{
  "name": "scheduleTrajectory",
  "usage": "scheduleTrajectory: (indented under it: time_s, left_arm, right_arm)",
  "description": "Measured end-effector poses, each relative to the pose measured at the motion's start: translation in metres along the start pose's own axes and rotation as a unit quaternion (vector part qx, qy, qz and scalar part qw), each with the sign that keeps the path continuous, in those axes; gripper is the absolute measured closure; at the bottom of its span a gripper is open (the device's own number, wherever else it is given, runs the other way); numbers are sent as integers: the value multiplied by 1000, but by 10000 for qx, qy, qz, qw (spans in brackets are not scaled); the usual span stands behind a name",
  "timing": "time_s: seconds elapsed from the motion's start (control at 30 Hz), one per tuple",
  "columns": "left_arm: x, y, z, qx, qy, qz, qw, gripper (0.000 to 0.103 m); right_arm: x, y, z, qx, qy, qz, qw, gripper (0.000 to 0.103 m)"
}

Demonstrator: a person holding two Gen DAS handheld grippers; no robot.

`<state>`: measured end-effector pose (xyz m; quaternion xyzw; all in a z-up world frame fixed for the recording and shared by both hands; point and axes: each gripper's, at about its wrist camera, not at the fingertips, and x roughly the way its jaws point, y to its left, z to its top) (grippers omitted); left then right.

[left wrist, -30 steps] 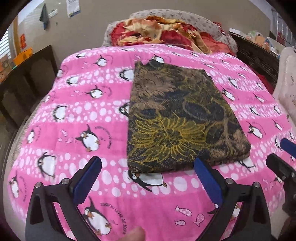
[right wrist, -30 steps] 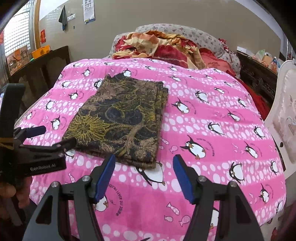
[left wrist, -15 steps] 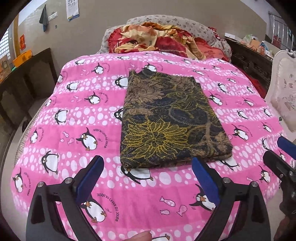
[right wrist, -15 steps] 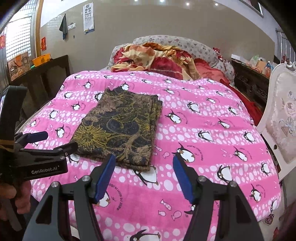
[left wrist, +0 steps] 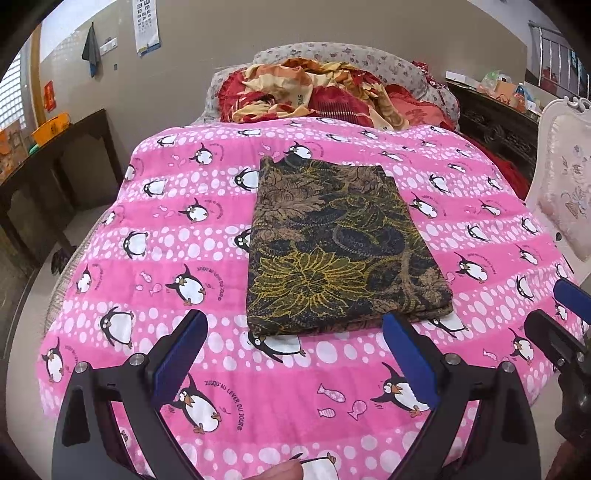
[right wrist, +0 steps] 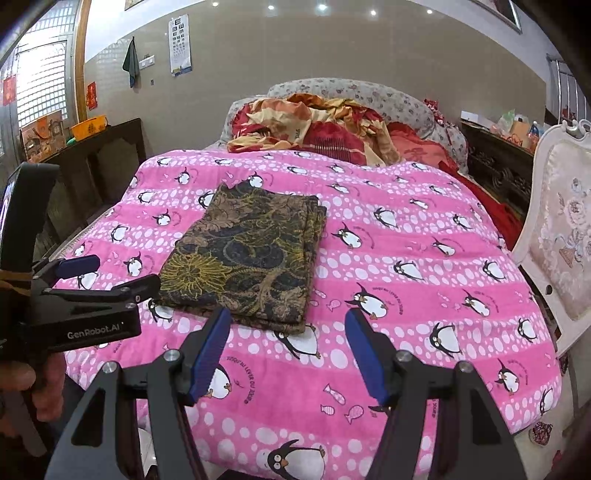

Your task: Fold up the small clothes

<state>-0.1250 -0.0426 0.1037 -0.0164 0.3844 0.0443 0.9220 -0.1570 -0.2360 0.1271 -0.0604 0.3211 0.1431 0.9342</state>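
Dark floral-print folded cloth (left wrist: 340, 243) lies flat on the pink penguin-print bed blanket (left wrist: 166, 236), near edge. Soft, light, layers slide. Both tools released, empty: left tool (left wrist: 291, 363), right tool (right wrist: 286, 354). If you refold, pinch both near corners through all layers.

Even indoor light, bright enough, no hard shadows. Right wrist view: recessed ceiling lights (right wrist: 322, 6) glare as small white spots at the top edge; daylight through the barred window (right wrist: 40, 86) at upper left, slightly washed out. Strong fisheye bend in both views, with walls curving and dark vignette in all corners. The pink penguin blanket (left wrist: 369, 376) is sharp and saturated mid-frame. Edges soften; a finger at the bottom of the left wrist view is blurred.
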Motion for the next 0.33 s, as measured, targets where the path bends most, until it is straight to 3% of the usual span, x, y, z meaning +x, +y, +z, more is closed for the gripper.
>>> scheduleTrajectory:
  time_s: [0.33]
  left_arm:
    - [-5, -4, -4, 39, -98, 19, 9999, 23]
  right_arm:
    - [-3, 2, -1, -27, 32, 5, 10000, 35]
